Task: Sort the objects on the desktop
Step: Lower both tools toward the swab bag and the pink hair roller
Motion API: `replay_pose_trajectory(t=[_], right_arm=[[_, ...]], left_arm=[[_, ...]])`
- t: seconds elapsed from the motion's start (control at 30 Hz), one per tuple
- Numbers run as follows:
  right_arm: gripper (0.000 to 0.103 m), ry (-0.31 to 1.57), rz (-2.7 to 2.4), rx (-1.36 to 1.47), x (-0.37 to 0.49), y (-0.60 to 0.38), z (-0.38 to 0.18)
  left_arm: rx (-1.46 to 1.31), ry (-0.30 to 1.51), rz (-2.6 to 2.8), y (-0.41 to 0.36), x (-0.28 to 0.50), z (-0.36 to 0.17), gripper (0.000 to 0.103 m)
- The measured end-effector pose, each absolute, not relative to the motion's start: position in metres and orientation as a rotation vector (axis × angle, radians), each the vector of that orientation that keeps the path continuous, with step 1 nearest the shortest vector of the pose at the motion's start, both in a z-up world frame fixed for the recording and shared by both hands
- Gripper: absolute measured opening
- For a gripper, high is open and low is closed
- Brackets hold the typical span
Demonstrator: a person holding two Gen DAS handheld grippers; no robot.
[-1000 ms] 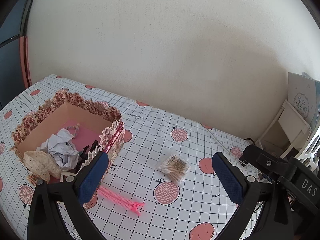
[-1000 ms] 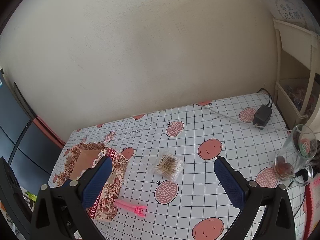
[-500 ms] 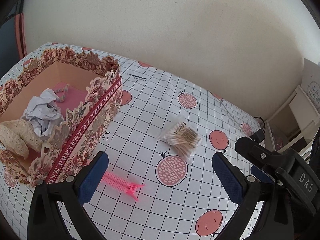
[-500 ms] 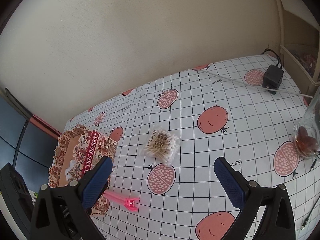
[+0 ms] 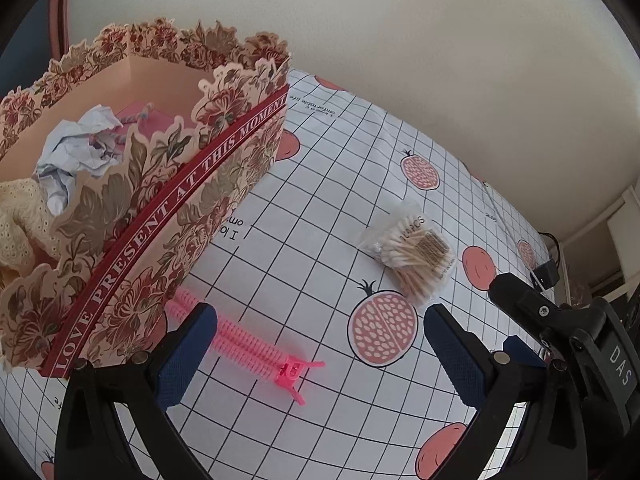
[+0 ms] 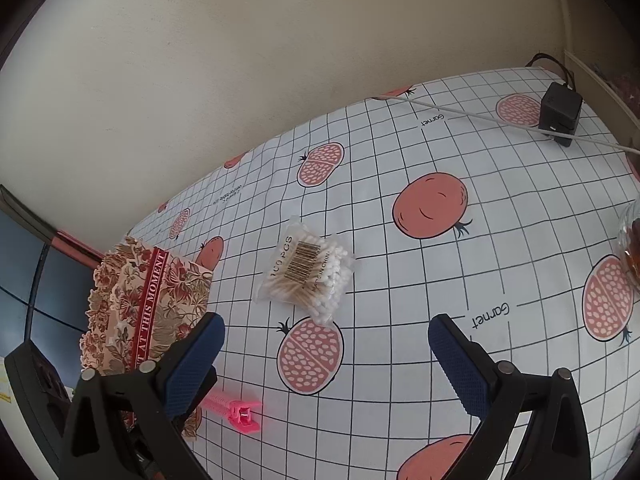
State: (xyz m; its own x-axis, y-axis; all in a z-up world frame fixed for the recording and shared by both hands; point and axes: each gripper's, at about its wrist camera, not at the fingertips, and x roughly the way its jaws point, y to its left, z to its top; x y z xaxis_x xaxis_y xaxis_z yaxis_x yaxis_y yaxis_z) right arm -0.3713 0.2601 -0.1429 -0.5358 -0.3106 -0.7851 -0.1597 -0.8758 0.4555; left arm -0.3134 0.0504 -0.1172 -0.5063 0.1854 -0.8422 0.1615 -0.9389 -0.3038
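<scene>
Left wrist view: left gripper [image 5: 316, 344], jaws released, straddles the pink zipper [image 5: 256, 350] beside the box [image 5: 168, 216]; next, I judge, descend and clench. Right gripper [image 6: 326, 344] released too.

glass jar [image 6: 632, 240] cut by right edge | hair clip [image 6: 236, 406] partly behind claw finger

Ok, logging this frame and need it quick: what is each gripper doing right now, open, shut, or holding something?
Left gripper: open, holding nothing, above the pink clip.
Right gripper: open, holding nothing, near the cotton swab packet.
</scene>
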Motion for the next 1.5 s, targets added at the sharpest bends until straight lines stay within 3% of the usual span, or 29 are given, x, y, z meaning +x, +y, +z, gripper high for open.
replay_pose_trajectory(t=[0.7,1.03,1.43,1.5], right_arm=[[0.103,-0.728,-2.556,1.490,-0.395,0.243,-0.178],[0.103,-0.712,-2.572,1.489,-0.397,0.243,-0.179],[0.103,-0.678,-2.562,1.469,-0.404,0.234,-0.180],[0.103,-0.664,-2.566,1.467,-0.407,0.232,-0.181]], left_arm=[[-1.623,-0.523,2.715,0.045,-0.317,-0.139,0.102],[-1.572,-0.549,2.815,0.036,-0.298,-0.123,0.099],[-1.609,-0.571,2.807,0.038,-0.302,-0.146,0.099],[-1.609,-0.563,2.811,0.039,-0.303,-0.151,0.096]])
